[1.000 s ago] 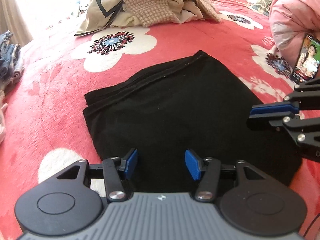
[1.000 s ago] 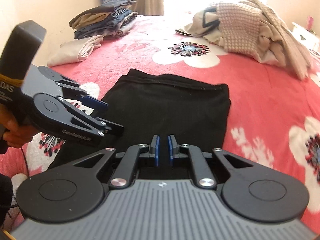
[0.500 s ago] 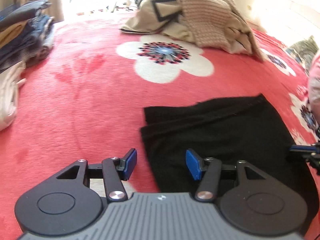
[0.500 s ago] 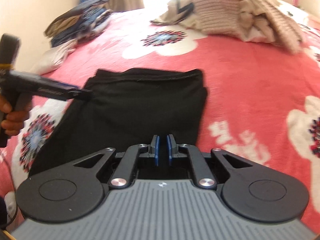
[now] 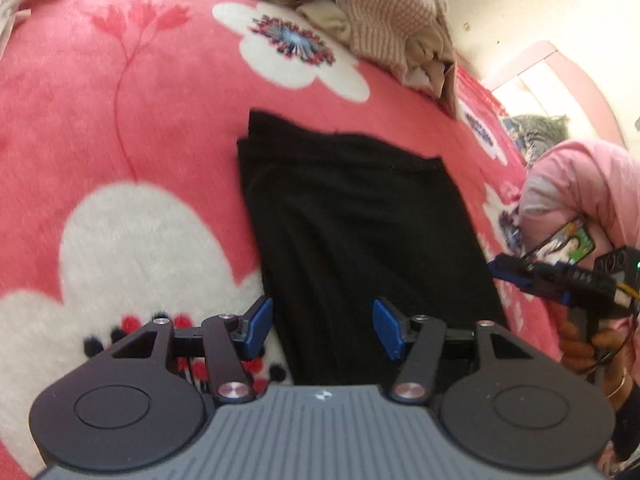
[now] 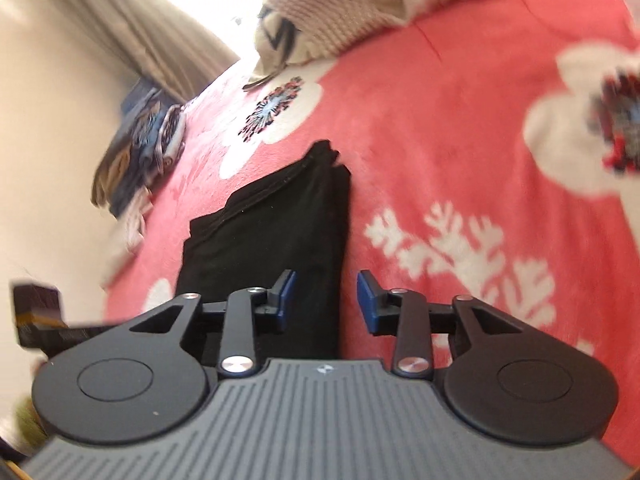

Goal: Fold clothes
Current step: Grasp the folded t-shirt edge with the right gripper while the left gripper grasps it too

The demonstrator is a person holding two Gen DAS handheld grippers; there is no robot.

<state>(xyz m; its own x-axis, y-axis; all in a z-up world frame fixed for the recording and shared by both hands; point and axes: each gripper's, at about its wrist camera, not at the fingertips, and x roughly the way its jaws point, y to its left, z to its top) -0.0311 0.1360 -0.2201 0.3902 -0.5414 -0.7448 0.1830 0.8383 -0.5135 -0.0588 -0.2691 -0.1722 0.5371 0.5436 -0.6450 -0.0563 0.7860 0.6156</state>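
Left gripper [image 5: 322,330] spread, blue pads over the near left edge of the folded black fabric garment [image 5: 360,232] — nothing pinched. Right gripper [image 6: 326,300] jaws opening, pads apart above the garment's right edge [image 6: 276,232], not pressing on it. Garment lies flat on the red fleece blanket with white flowers [image 5: 120,120]. Heap of beige knit and cream clothes [image 5: 380,20] well beyond it — folded stack [image 6: 140,148] by the wall.

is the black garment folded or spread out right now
Folded. The black garment lies flat on the red floral blanket as a compact rectangle, and stacked layers show along its far edge in the right wrist view.
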